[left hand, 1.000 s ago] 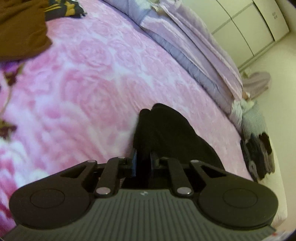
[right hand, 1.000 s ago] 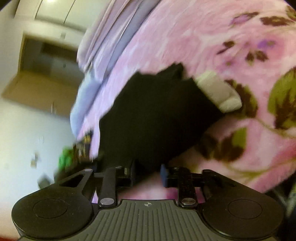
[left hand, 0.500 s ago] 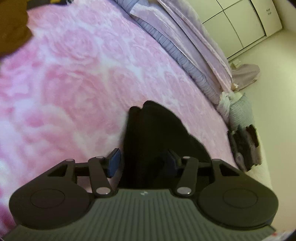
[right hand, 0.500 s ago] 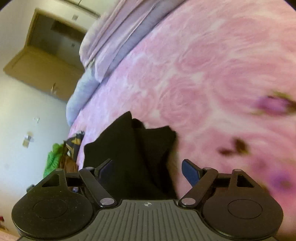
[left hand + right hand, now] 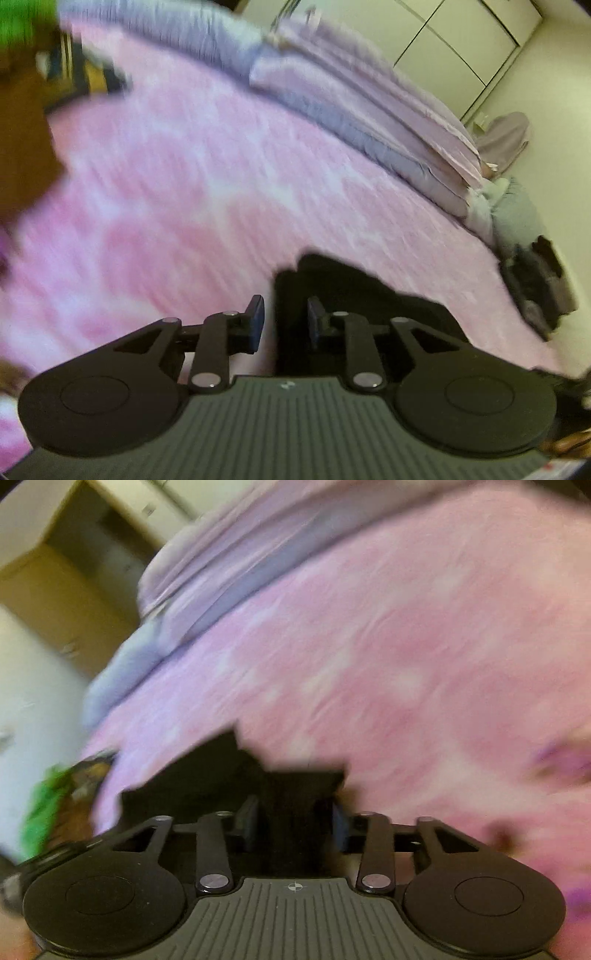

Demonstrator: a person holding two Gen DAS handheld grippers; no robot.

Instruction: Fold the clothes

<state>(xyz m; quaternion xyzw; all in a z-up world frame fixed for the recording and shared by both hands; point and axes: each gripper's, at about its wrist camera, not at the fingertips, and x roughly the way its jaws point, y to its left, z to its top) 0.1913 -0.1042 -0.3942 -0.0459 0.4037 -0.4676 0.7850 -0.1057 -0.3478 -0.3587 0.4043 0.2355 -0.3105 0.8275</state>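
While the black garment point(image 5: 343, 295) lies bunched on the pink bed cover point(image 5: 184, 192), your left gripper point(image 5: 284, 321) has just been closing; its fingers point(image 5: 255, 321) stand slightly apart, with the cloth's edge between them but not clamped. Your right gripper point(image 5: 293, 823) has also been closing, and its fingers point(image 5: 248, 821) bracket a fold of the same garment point(image 5: 295, 794); whether they pinch it, you cannot tell. Both views are blurred.

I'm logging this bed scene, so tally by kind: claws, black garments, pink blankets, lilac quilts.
Claws: 2 (left claw, right claw)
Black garment: 1
Pink blanket: 1
Lilac quilt: 1
Total: 5
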